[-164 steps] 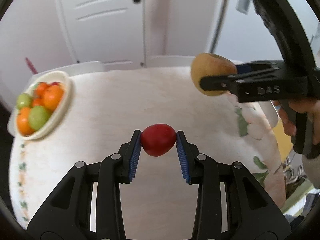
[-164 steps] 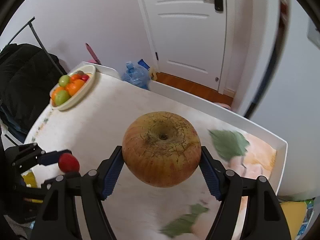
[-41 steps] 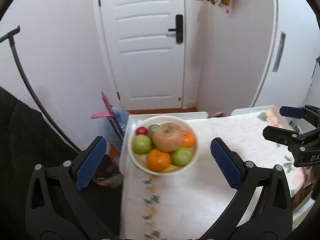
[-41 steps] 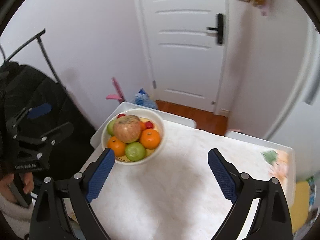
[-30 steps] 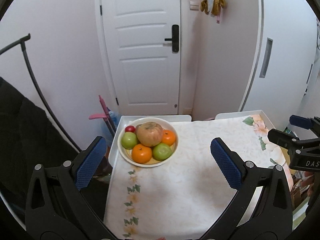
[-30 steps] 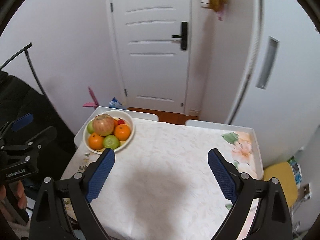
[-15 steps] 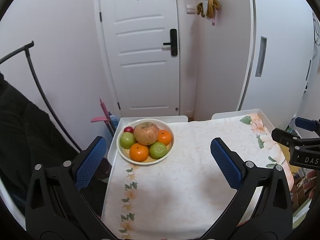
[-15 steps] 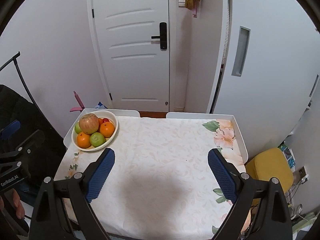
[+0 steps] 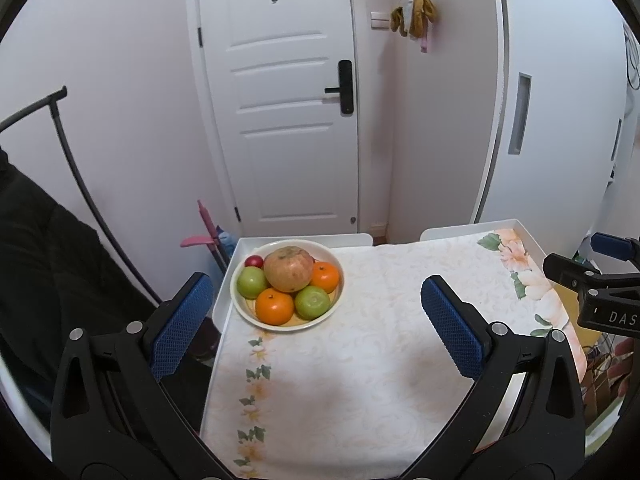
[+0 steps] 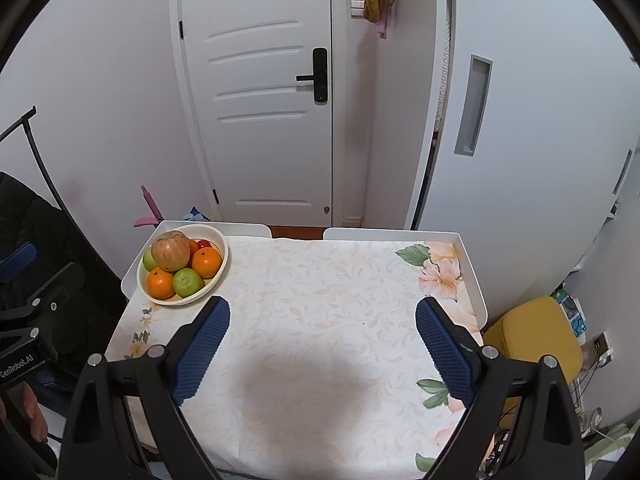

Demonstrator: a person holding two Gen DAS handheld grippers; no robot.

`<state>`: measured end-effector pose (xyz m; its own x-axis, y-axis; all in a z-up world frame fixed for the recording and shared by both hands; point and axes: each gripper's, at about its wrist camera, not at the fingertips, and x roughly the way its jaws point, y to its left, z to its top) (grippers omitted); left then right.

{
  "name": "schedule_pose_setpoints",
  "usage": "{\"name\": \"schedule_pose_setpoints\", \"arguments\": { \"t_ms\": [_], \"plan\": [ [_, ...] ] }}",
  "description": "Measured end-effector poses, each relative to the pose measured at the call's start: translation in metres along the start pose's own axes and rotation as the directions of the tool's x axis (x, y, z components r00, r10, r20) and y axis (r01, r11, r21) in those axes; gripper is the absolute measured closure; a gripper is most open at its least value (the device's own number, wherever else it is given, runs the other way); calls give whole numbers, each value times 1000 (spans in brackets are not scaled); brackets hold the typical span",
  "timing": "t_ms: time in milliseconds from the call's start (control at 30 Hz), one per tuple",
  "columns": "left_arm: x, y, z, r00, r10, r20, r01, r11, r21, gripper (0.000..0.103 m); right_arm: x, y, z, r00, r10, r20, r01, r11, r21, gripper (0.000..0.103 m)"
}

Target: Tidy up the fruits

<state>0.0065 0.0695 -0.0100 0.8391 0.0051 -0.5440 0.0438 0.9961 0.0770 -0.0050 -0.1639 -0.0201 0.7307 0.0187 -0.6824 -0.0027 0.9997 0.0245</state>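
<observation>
Fruit now sits heaped in the bowl (image 9: 338, 280), far ahead of both withdrawn, wide-open, empty grippers (image 9: 316, 324) (image 10: 322, 344); organizing looks finished.

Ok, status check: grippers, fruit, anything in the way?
Left gripper open, empty. Right gripper open, empty. All visible fruit in the bowl, big apple on top. Nothing loose seen on the tablecloth.

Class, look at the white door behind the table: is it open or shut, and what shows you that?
Shut. The white door sits flush in its frame, no gap shows along the edge beside its black handle, and nothing beyond it is visible.
</observation>
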Motion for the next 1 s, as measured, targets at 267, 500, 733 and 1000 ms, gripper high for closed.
{"name": "schedule_pose_setpoints", "arguments": {
  "t_ms": [267, 500, 733, 1000],
  "plan": [
    [0, -4, -1, 1000, -8, -1, 8, 1000, 5, 0, -1, -2, -1, 1000, -5, -2, 5, 1000, 8, 10],
    [1, -4, -1, 1000, -11, -3, 11, 1000, -1, 0, -2, -2, -2, 1000, -9, -2, 9, 1000, 14, 10],
    [0, -3, -1, 1000, -14, -3, 14, 1000, -1, 0, -2, -3, -1, 1000, -9, -1, 9, 1000, 14, 10],
    [-1, -5, 0, 1000, -12, 3, 12, 1000, -2, 0, -2, -3, -2, 1000, -9, -1, 9, 1000, 16, 10]
  ]
}}
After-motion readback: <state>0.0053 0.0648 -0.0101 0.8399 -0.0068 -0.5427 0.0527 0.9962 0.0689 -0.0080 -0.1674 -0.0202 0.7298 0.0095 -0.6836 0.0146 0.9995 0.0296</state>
